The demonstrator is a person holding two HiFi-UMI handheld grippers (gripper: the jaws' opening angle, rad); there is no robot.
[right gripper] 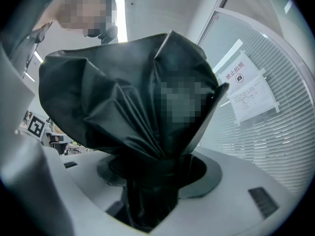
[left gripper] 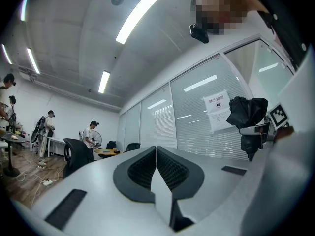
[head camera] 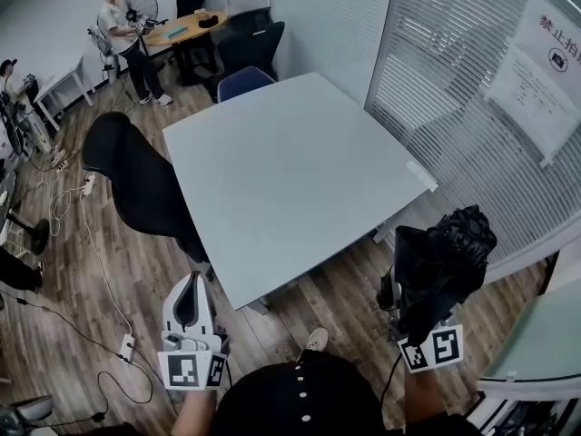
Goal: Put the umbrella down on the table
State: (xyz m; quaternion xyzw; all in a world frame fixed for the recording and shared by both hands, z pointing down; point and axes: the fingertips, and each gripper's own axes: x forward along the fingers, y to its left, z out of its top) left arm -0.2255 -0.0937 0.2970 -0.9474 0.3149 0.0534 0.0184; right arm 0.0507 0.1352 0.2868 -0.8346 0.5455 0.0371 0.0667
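Observation:
A folded black umbrella (head camera: 442, 263) is held in my right gripper (head camera: 419, 309) at the lower right of the head view, over the wooden floor just off the table's near corner. In the right gripper view the umbrella (right gripper: 133, 102) fills the frame, and the jaws are shut on its bunched lower part (right gripper: 147, 186). My left gripper (head camera: 191, 309) is at the lower left, shut and holding nothing; in its own view its pads (left gripper: 156, 168) meet. The umbrella (left gripper: 247, 116) shows at the right of that view. The pale table (head camera: 290, 166) lies ahead of both grippers.
A black office chair (head camera: 136, 180) stands at the table's left side and a blue chair (head camera: 243, 80) at its far end. A glass wall with blinds (head camera: 472, 89) runs along the right. Cables and a power strip (head camera: 125, 345) lie on the floor at left. People stand by a far desk (head camera: 127, 39).

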